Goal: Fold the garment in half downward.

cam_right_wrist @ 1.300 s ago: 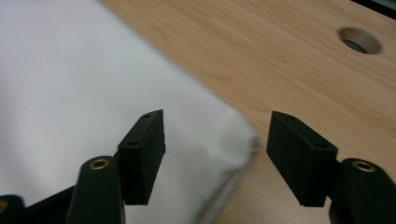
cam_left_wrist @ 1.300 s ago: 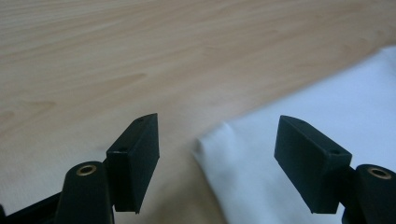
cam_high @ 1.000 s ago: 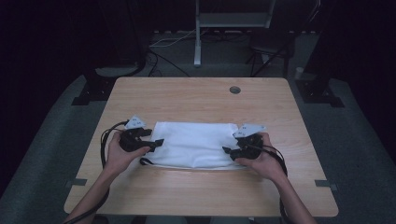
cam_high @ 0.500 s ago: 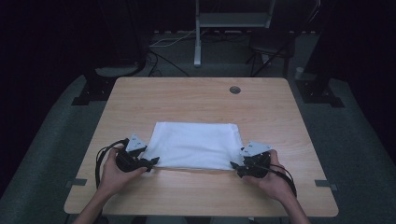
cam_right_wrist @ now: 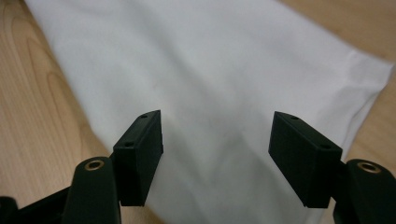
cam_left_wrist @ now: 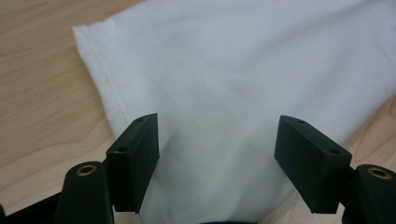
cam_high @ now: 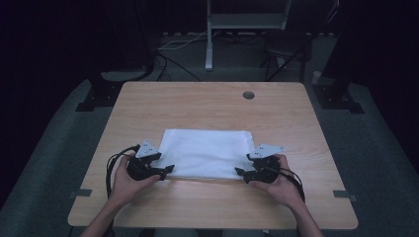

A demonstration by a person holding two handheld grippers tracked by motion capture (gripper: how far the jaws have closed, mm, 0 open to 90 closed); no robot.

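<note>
Here the folded white cloth (cam_high: 206, 153) is laid flat mid-bench (cam_high: 207, 103), its long axis running left to right, and each near corner is flanked by wide-open, empty tongs, left (cam_high: 168, 170) and right (cam_high: 239, 172), pointed inward and equally near.

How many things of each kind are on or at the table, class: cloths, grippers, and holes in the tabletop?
Cloths: 1, white, folded flat
Grippers: 2, left and right, both open at the cloth's near corners
Holes: 1
Total: 4
</note>
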